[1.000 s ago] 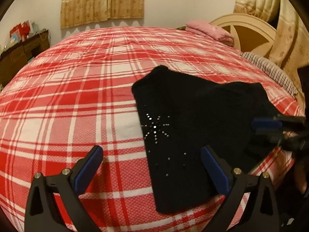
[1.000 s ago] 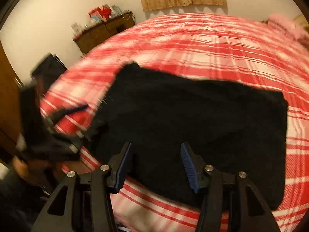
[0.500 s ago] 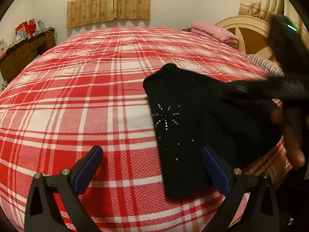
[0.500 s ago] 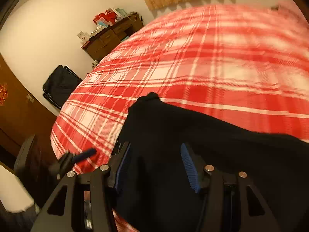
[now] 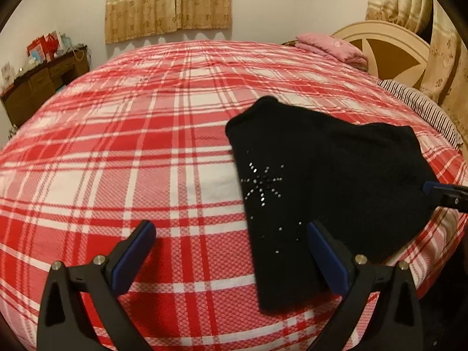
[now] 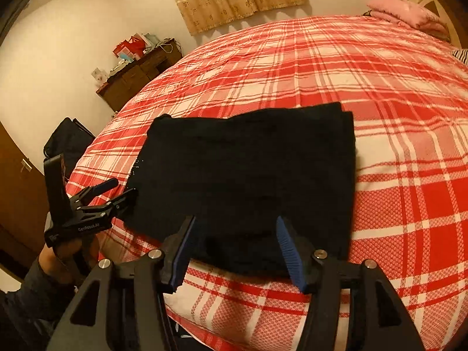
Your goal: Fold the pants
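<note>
My left gripper (image 5: 231, 241) and right gripper (image 6: 235, 244) had black plastic frames, silver screws and ribbed blue pads (image 6: 288, 248). At the right view's lower left, white lettering, bare skin (image 6: 54, 259), dark sleeve.

The black pants (image 5: 327, 181) lie folded into a compact, roughly rectangular bundle on my red-and-white plaid bedspread (image 5: 146, 146), close to the bed's near edge. The fabric is dark and soft-looking, almost featureless. On the side nearest my left camera a starburst of small shiny studs (image 5: 261, 182) shows, with a few loose studs scattered below it. From my right camera the pants (image 6: 248, 175) read as a flat slab with layered edges stacked at the far right corner, where two or more plies sit slightly offset. The near edge sags a little over the mattress rim.
</note>
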{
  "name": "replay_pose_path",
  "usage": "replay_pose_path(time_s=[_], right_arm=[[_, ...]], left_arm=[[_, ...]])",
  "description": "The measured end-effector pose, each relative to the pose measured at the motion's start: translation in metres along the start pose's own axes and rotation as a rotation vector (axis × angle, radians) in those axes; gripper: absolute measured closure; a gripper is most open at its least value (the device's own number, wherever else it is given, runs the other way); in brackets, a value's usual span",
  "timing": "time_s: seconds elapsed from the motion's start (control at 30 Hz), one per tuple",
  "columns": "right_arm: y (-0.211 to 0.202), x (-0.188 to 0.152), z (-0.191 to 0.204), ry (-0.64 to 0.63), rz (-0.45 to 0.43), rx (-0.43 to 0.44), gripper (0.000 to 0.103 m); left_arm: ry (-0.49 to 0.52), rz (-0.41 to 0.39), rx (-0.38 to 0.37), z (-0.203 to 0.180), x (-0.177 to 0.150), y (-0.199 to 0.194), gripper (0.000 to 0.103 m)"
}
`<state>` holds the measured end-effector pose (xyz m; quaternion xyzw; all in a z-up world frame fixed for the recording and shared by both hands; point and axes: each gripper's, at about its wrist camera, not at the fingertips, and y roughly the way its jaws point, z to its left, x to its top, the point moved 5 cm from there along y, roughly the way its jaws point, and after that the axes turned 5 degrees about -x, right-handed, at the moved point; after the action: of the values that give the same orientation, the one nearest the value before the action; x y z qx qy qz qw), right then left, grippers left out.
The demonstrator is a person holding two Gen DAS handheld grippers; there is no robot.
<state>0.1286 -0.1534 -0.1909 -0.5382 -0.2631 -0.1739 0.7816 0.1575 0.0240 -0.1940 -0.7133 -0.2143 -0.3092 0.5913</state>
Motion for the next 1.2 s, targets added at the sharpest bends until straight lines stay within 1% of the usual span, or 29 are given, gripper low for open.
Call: replay_pose_path(time_s=[0.1,0.17,0.23,0.27,0.3,0.43,0.57,0.7,0.77,0.9,1.03,1.07,1.13,1.2], right_arm=[[-0.005,0.005,0.000,0.018,-0.003,0.020,0.045],[-0.018,0.012,-0.005,0.053,-0.059,0.035,0.044],[-0.034,0.015,-0.014,0.069,-0.103,0.020,0.044],[-0.040,0.018,-0.021,0.078,-0.121,-0.002,0.044],[-0.042,0.019,-0.024,0.081,-0.124,-0.019,0.044],[-0.041,0.021,-0.042,0.111,-0.110,-0.076,0.044],[-0.035,0.021,-0.052,0.130,-0.101,-0.096,0.044],[-0.018,0.021,-0.059,0.154,-0.083,-0.088,0.044],[-0.011,0.020,-0.064,0.169,-0.075,-0.080,0.044],[-0.002,0.020,-0.071,0.192,-0.064,-0.086,0.044],[0.000,0.019,-0.076,0.208,-0.064,-0.068,0.044],[0.001,0.019,-0.076,0.210,-0.064,-0.066,0.044],[0.001,0.019,-0.079,0.221,-0.068,-0.059,0.044],[0.002,0.019,-0.081,0.231,-0.068,-0.050,0.044]], left_arm=[[0.025,-0.016,0.013,-0.005,0.007,-0.005,0.000],[0.038,-0.024,0.012,-0.008,0.012,-0.006,0.000],[0.052,-0.032,0.008,-0.011,0.018,-0.005,0.000],[0.059,-0.031,0.011,-0.013,0.020,-0.003,0.000],[0.063,-0.029,0.008,-0.016,0.022,-0.001,0.000],[0.067,-0.028,-0.016,-0.023,0.029,0.003,0.000],[0.066,-0.022,-0.028,-0.028,0.030,0.003,0.000],[0.060,-0.019,-0.043,-0.029,0.032,0.005,0.000],[0.054,-0.010,-0.081,-0.031,0.031,0.010,0.000],[0.055,0.016,-0.091,-0.034,0.028,0.022,0.000],[-0.007,0.047,-0.155,-0.030,0.022,0.032,0.000],[-0.016,0.041,-0.169,-0.029,0.022,0.032,0.000],[-0.004,0.039,-0.180,-0.029,0.022,0.031,0.000],[-0.015,0.035,-0.210,-0.027,0.022,0.031,0.000]])
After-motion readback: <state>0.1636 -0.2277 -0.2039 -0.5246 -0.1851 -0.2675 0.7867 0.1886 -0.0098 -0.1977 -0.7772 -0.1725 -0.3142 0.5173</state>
